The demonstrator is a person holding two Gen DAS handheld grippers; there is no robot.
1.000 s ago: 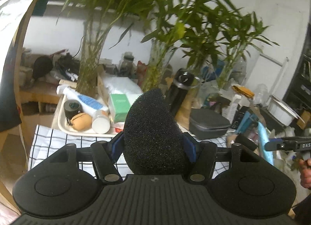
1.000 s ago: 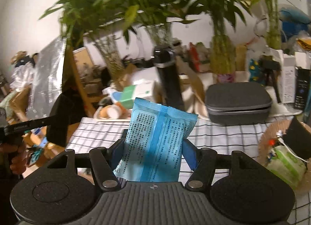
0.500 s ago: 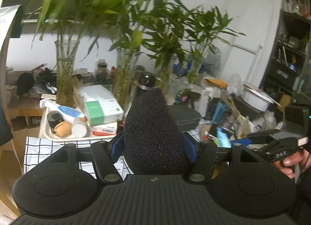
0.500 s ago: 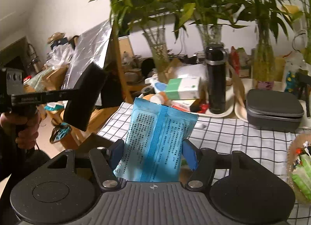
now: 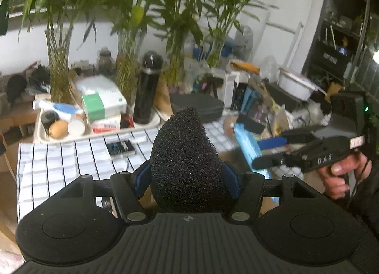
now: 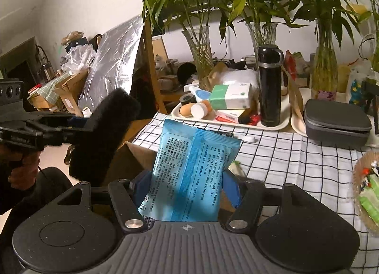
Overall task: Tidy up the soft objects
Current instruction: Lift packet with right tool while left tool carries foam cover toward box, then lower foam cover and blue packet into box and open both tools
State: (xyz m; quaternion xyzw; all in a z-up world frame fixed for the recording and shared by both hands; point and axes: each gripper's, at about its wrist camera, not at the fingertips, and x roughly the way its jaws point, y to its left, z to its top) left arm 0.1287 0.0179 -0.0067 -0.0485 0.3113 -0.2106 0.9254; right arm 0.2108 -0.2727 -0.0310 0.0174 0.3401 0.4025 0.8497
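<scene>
- The left gripper has its jaws partway apart and closed on a black foam sponge, whose rounded tip stands up between the blue pads.
- In the right wrist view the same sponge shows side-on, held out over the left edge of the checked tablecloth, above a brown cardboard box.
- The right gripper has its jaws partway apart too, and pinches a blue wipes packet by its lower half; the packet stands upright, printed back toward the camera.
- From the left wrist view, the packet shows edge-on, just right of the sponge, with a hand around the right gripper's handle.
- Both soft things hang in the air, near each other, at the table's near edge.
- On the table behind them, a cream tray carries a black flask, a green-and-white box and small round items.
- A grey zip case lies right of the tray, and a woven basket sits at the far right edge.
- Bamboo stalks in glass vases line the back.
</scene>
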